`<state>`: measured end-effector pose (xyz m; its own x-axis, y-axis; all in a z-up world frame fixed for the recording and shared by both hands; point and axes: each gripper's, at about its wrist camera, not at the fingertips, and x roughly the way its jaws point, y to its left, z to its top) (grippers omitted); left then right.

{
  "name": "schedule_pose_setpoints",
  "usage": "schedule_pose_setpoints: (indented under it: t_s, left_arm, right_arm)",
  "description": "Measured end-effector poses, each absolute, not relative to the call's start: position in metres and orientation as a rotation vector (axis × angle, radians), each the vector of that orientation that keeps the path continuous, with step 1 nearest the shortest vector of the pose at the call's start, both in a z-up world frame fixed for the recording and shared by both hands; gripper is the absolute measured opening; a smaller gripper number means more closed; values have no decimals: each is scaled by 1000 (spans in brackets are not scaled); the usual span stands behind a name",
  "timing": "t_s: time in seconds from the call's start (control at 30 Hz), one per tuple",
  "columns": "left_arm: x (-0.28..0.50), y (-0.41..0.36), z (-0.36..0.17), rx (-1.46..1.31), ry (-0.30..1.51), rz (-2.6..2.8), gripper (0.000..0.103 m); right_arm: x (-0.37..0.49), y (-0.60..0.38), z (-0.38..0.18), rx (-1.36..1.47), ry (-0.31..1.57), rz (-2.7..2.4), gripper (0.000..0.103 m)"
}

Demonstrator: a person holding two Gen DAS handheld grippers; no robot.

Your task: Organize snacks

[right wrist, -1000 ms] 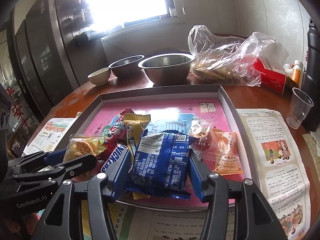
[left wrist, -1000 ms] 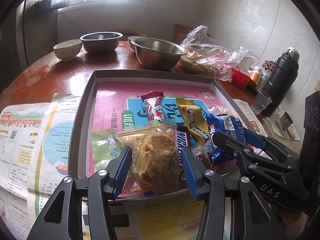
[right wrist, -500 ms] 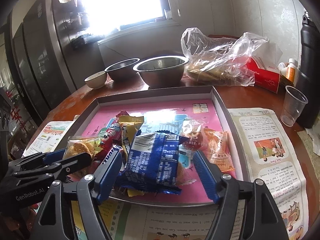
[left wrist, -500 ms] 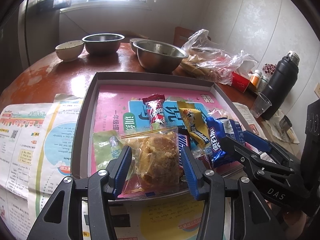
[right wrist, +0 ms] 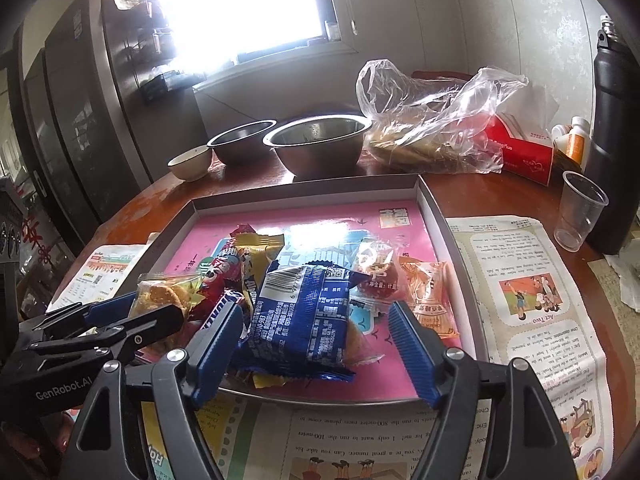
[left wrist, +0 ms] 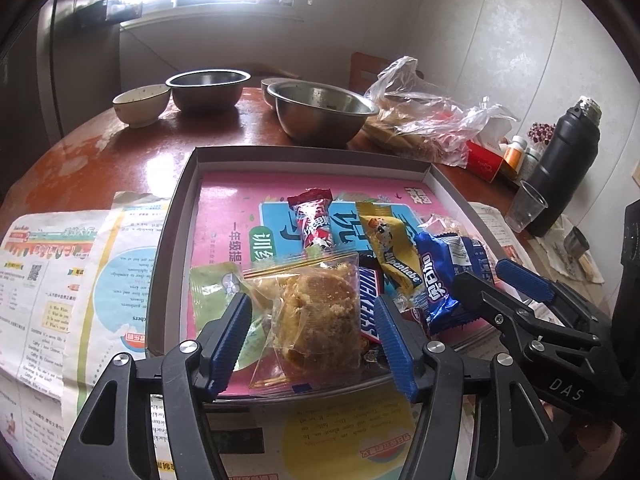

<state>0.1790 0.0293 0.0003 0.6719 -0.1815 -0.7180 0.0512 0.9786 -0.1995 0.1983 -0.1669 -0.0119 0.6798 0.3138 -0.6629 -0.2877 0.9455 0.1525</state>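
My left tongs (left wrist: 312, 340) sit at the near edge of the tray (left wrist: 172, 248), blue pads either side of a clear-wrapped crumbly pastry (left wrist: 316, 312). Pads look close to the wrapper, but I can't tell if they're actually pinching it or just bracketing it. My right tongs (right wrist: 316, 344) are spread wide, released, w/ a blue foil biscuit pack (right wrist: 300, 316) lying loose btwn the pads; gap shows on the right side.

Snacks are all bunched in the near half of the tray. Just right of the pastry: a Snickers bar (left wrist: 370, 304) partly under it, then a yellow candy pack (left wrist: 394, 248), then the blue pack. A green sachet (left wrist: 216, 284) sticks out left of the pastry. A red candy wrapper (left wrist: 316, 224) lies a bit further in. On the right side, a clear-wrapped red sweet (right wrist: 376, 272) and an orange sachet (right wrist: 430, 300) sit beside each other. Far half of the tray shows only its pink printed liner.

Newspaper (right wrist: 528, 292) lies under and both sides of the tray. Beyond: a plastic cup (right wrist: 580, 212), black flask (right wrist: 612, 128), red tissue box (right wrist: 524, 152), clear plastic bag (right wrist: 432, 120), two steel bowls (right wrist: 320, 144) and a small ceramic bowl (right wrist: 190, 162) at the back of the table (left wrist: 120, 148).
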Motion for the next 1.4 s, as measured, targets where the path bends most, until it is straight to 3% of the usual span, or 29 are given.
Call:
schedule_pose_setpoints:
  t_s: [0.43,1.2,1.4]
  left_arm:
    - [173,30,10,-157,787,-118,78]
    - [148,29,30,-118,756,-50,80]
    - [134,22,29,-95,759,-20,82]
  right_arm:
    - [194,-170,-5,43,734,328,79]
    - [176,-179,15,54,662,325,84]
    - [158,-183,17,52,648,344,91]
